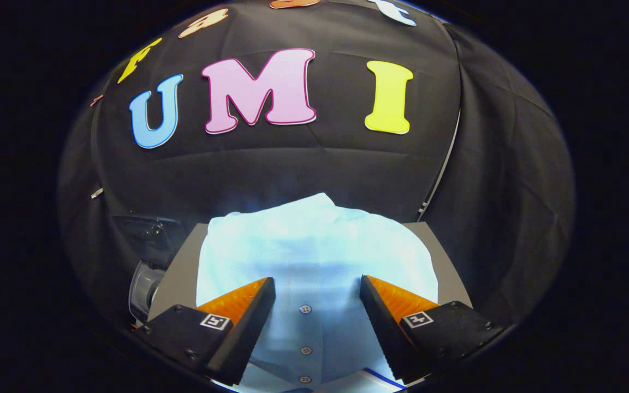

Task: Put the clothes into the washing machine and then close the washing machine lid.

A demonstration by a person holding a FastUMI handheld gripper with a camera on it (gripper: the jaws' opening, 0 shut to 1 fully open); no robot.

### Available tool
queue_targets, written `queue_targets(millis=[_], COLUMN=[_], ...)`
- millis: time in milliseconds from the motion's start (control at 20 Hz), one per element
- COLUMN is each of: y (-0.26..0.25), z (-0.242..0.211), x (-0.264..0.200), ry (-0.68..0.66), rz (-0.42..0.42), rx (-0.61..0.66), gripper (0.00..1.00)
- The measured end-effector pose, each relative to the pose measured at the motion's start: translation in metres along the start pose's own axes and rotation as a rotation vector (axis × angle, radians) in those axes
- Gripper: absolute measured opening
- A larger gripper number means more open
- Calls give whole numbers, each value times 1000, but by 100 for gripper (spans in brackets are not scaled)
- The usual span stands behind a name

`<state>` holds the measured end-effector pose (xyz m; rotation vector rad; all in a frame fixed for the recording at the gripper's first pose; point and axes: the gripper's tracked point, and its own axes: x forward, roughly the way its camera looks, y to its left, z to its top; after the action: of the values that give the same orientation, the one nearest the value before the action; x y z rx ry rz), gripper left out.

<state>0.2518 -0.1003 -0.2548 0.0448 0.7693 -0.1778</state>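
Your gripper [318,295] fingers [241,305] stand apart over a folded shirt [314,245], gripping nothing; no legible label; shirt's near edge cut off.

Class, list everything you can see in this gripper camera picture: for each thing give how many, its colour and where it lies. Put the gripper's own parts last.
shirt: one, pale blue-white, folded on the grey surface, between and beyond the fingers
buttons: three, grey, in a row down the shirt between the fingers
grey surface: one, grey, under the shirt
dark machine: one, black and grey, beside the surface; cannot tell what it is
gripper: one, open, above the shirt
fingers: two, orange and black, apart, either side of the buttons
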Motion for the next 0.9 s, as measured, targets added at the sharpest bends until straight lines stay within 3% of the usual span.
queue_targets(millis=[200,300,500,900], y=[2,12,13,17], z=[-5,-8,-7,-2], x=[4,8,7,-30], ry=[47,46,50,-16], rz=[19,72,103,131], rx=[-4,-23,16,56], gripper=[96,90,18,17])
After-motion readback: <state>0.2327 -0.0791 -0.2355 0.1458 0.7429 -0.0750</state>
